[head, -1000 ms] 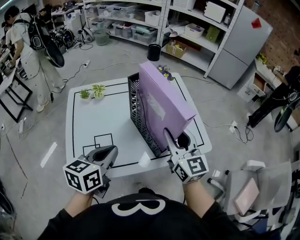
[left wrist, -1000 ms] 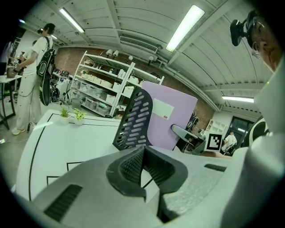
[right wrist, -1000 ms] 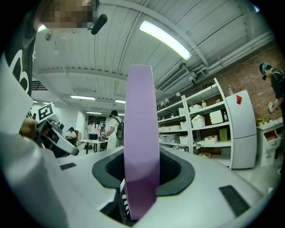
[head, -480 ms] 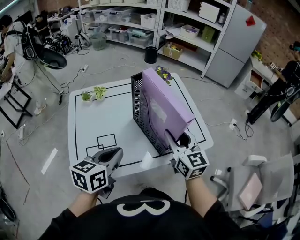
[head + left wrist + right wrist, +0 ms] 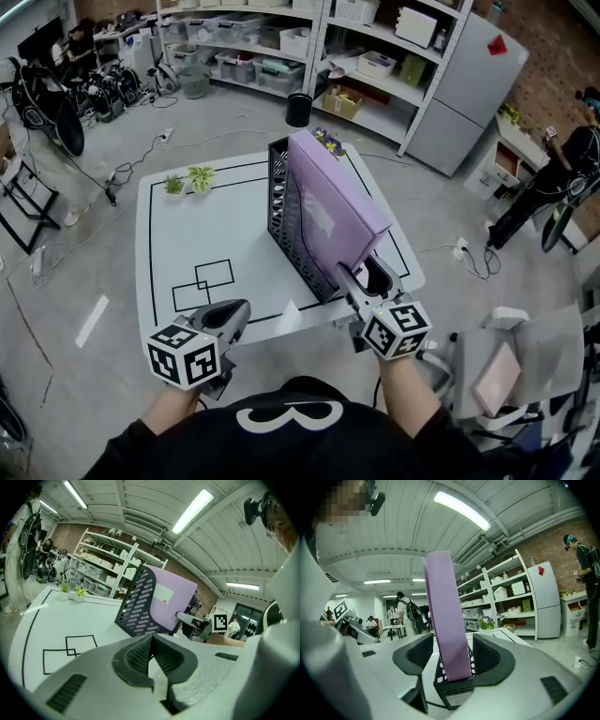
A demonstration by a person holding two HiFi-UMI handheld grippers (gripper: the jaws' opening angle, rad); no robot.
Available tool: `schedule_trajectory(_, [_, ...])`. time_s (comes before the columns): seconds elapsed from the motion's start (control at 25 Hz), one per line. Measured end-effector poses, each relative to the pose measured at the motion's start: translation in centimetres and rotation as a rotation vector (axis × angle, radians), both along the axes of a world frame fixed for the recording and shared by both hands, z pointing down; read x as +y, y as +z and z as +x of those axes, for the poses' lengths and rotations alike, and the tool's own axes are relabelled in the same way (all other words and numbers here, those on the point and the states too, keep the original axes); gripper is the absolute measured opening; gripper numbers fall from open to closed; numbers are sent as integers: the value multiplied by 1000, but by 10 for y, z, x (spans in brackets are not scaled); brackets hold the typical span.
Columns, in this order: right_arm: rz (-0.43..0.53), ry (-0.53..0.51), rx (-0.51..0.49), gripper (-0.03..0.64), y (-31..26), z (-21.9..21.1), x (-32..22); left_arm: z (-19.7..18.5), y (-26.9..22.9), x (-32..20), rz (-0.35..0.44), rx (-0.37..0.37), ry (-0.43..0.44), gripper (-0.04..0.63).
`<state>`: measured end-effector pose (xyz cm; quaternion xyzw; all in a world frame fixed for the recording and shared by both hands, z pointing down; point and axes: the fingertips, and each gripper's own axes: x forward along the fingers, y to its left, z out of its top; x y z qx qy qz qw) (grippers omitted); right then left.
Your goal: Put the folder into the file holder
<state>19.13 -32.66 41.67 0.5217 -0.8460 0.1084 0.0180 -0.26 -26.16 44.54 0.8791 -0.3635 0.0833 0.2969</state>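
At 12 o'clock on my counter point(image 5: 187, 234), purple folder point(image 5: 328, 211) is in the mesh file holder point(image 5: 281, 220); I'd call it done. My right tool point(image 5: 364, 278) jaws opening w/ folder edge between, no grip; left tool point(image 5: 230, 319) closed, empty.

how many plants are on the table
3: two green plants side by side at the far left corner, one purple-flowered plant behind the folder; more may hide there.

Open tabletop point(image 5: 202, 230) lies left of the file holder point(image 5: 281, 217) and folder point(image 5: 330, 202).
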Motion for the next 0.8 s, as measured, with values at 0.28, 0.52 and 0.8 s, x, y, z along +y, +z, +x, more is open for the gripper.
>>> schedule_trajectory(0.28, [-31, -72, -28, 239, -26, 3, 40, 11, -13, 11, 18, 16, -7, 5])
schedule_trajectory(0.52, [-84, -295, -127, 195, -50, -7, 82, 47, -37, 28, 51, 33, -17, 5])
schedule_trajectory(0.8, [-178, -420, -232, 5, -35, 4, 128, 102, -54, 62, 79, 38, 10, 5])
